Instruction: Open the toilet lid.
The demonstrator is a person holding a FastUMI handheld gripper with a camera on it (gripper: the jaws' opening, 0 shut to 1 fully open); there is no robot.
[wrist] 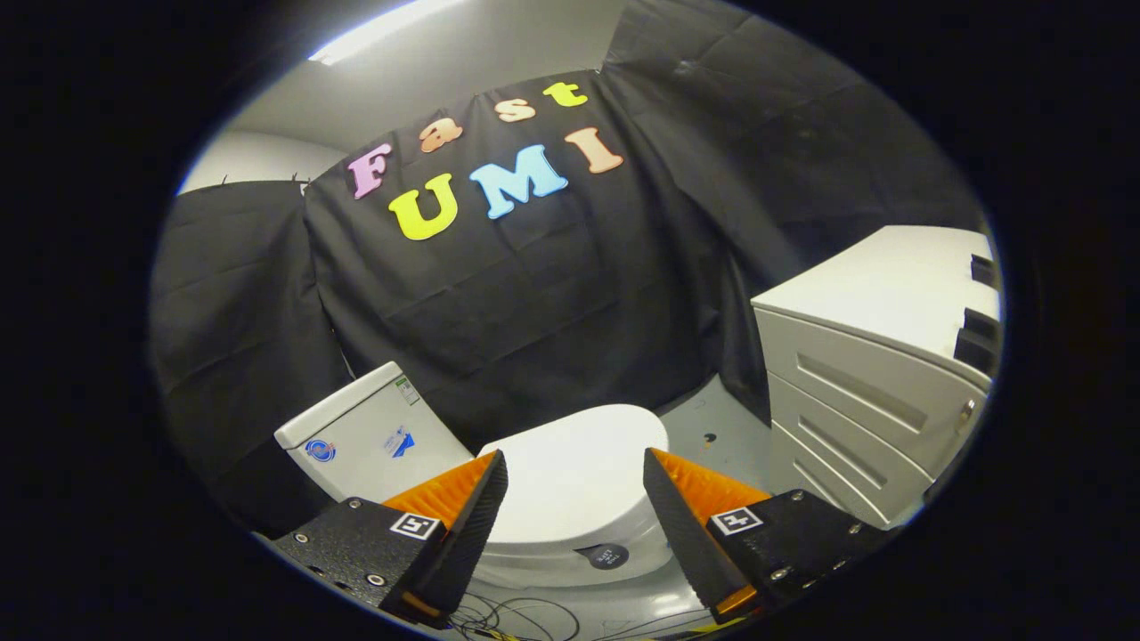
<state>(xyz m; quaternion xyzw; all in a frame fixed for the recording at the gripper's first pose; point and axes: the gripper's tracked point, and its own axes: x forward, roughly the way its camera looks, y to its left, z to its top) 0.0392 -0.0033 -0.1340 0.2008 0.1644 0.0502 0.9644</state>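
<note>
Looking ahead along my fingers, left to right:

Tank: white, at the far left beyond my left finger, standing against the black cloth wall; two small stickers on its face, too small to make out.

My gripper: fingers spread wide, pinching nothing, touching nothing.

Left finger: its tip overlaps the left edge of the toilet lid in my sight; I cannot tell how far above it I hang.

Toilet lid: white, closed, lying flat on the bowl, in the gap between my two fingers and just beyond their tips, its rounded end pointing to the far right.

Dark round disc: on the near side of the bowl below the lid, between my fingers, nearer the right one.

Right finger: its tip sits just beside the right edge of the lid, apart from it.

Floor: grey, with a small dark spot to the right of the lid.

Cables: thin, tangled on the floor near me, under my fingers.

Cabinet: white with drawers, at the right, well apart from the toilet.
</note>
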